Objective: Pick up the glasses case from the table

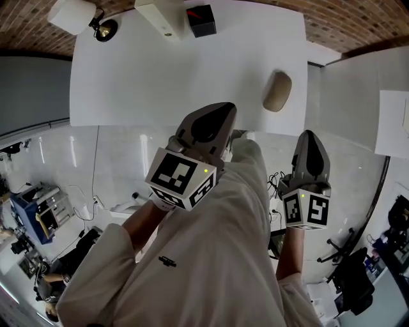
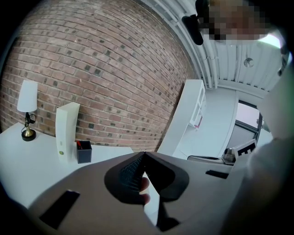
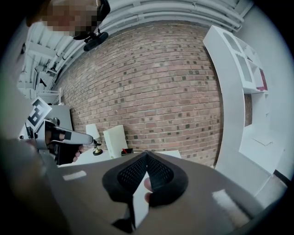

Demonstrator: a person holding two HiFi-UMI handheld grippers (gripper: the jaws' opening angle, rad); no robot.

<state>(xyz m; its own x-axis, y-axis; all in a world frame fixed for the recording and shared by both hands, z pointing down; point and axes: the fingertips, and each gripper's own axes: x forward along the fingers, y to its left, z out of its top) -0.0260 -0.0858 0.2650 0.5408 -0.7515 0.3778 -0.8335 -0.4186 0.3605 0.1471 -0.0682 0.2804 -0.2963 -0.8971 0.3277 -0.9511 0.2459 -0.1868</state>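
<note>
The glasses case (image 1: 277, 91), a tan oval, lies near the right front corner of the white table (image 1: 192, 76) in the head view. Neither gripper view shows it. My left gripper (image 1: 217, 110) is held over the table's front edge, left of the case and apart from it. In its own view its jaws meet at the tips (image 2: 144, 154) with nothing between them. My right gripper (image 1: 310, 136) hangs in front of the table, below and to the right of the case. It is shut and empty (image 3: 147, 154).
At the table's far edge stand a small lamp (image 1: 102, 27), a white box (image 1: 160, 16) and a black cube holder (image 1: 201, 20). A second white surface (image 1: 358, 96) adjoins on the right. A brick wall (image 3: 151, 78) rises behind the table.
</note>
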